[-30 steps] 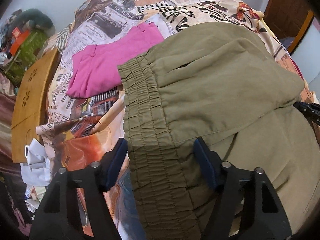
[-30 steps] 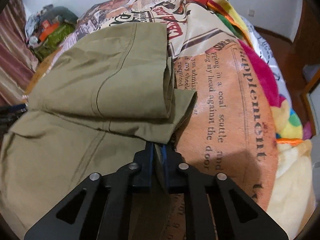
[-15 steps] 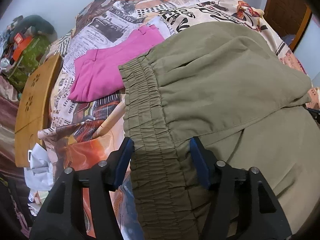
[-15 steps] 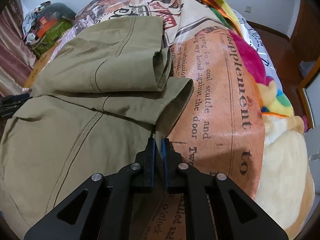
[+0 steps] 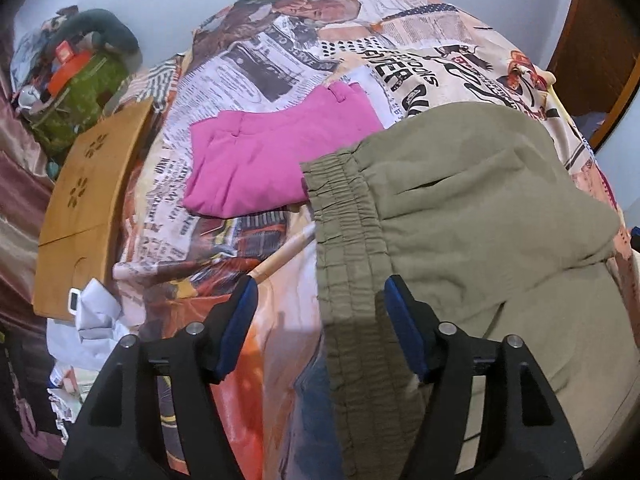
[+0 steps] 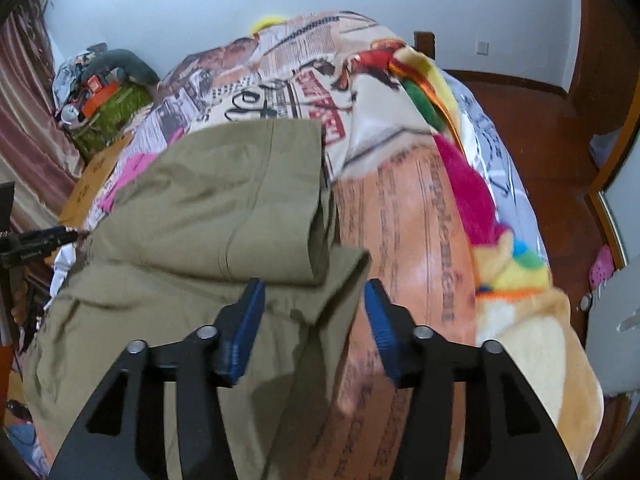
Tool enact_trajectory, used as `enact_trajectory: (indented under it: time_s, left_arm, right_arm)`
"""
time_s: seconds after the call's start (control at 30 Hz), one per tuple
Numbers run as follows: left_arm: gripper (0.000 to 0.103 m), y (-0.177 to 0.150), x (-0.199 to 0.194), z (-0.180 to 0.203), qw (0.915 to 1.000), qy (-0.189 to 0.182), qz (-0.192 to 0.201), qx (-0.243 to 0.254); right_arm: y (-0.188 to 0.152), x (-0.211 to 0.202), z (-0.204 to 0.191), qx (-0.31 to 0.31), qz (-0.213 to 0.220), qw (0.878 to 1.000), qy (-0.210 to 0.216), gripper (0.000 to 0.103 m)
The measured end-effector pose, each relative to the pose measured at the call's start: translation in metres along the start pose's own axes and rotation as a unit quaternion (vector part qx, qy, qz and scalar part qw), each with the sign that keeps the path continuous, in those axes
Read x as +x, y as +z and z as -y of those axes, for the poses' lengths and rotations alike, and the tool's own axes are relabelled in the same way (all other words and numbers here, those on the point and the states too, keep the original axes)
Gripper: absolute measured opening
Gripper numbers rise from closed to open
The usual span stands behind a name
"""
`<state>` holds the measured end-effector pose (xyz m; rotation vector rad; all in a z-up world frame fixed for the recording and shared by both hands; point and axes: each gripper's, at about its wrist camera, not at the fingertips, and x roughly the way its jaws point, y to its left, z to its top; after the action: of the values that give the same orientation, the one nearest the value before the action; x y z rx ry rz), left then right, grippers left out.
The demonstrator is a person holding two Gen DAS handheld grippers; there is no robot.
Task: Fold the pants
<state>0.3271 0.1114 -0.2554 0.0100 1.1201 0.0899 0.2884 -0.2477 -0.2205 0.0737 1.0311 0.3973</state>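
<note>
The olive pants (image 5: 472, 216) lie folded over on the newspaper-print bedspread (image 5: 280, 60), their long axis running across from one gripper to the other: elastic waistband (image 5: 344, 216) at the left gripper (image 5: 318, 300), leg hems (image 6: 320, 208) at the right gripper (image 6: 314, 300). Both grippers have their jaws spread wide and pinch nothing. In the left wrist view the waistband runs straight ahead out of the gap and passes down between the 2 blue pads, closer to the right-hand pad (image 5: 404, 332); whether cloth touches that pad is hard to say. In the right wrist view the lower hem corner (image 6: 348, 276) sits between the pads, slightly toward the right-hand one, with the upper layer's hem just beyond the tips. Judging from this, each end is served by its own gripper, so the next fold would likely bring 1 end toward the other along that axis. The near part of the pants is cut off below the fingers in both views, so how the lower layer lies there cannot be told. A folded pink garment (image 5: 272, 168) lies ahead and to the left of the left jaws, touching the waistband's far corner.
</note>
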Motion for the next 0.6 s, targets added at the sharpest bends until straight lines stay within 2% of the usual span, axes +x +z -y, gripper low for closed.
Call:
enact_trajectory:
  time_s: [0.1, 0.17, 0.27, 0.3, 0.33, 0.4, 0.43, 0.53, 0.6]
  left_arm:
    - [0.081, 0.006, 0.013, 0.007, 0.9998, -0.01, -0.014, 0.011]
    - [0.082, 0.008, 0.025, 0.013, 0.9993, -0.01, -0.028, 0.025]
    - [0.082, 0.007, 0.043, 0.017, 0.9981, -0.016, -0.053, 0.026]
    - [0.082, 0.006, 0.047, 0.017, 0.9978, -0.019, -0.058, 0.024]
    - [0.082, 0.005, 0.05, 0.017, 0.9976, -0.022, -0.063, 0.021]
    - [0.083, 0.003, 0.054, 0.018, 0.9976, -0.023, -0.062, 0.02]
    - [0.083, 0.002, 0.055, 0.019, 0.9979, -0.022, -0.057, 0.023]
    - [0.085, 0.002, 0.053, 0.024, 0.9984, -0.007, -0.043, 0.037]
    - [0.081, 0.002, 0.051, 0.03, 0.9982, 0.012, -0.028, 0.053]
  right_arm:
    - [0.009, 0.014, -0.002, 0.004, -0.005, 1.0, 0.015, 0.052]
    - [0.008, 0.02, -0.001, 0.006, -0.009, 1.0, 0.023, 0.052]
    - [0.007, 0.037, -0.004, 0.007, -0.025, 0.998, 0.058, 0.051]
    - [0.006, 0.042, -0.005, 0.008, -0.031, 0.997, 0.067, 0.048]
    - [0.004, 0.046, -0.007, 0.009, -0.035, 0.996, 0.077, 0.037]
    - [0.003, 0.052, -0.011, -0.002, -0.04, 0.997, 0.068, 0.029]
    - [0.003, 0.053, -0.013, -0.011, -0.039, 0.997, 0.062, 0.016]
    - [0.006, 0.051, -0.017, -0.028, -0.028, 0.997, 0.064, 0.008]
    - [0.01, 0.046, -0.021, -0.046, -0.012, 0.997, 0.053, 0.007]
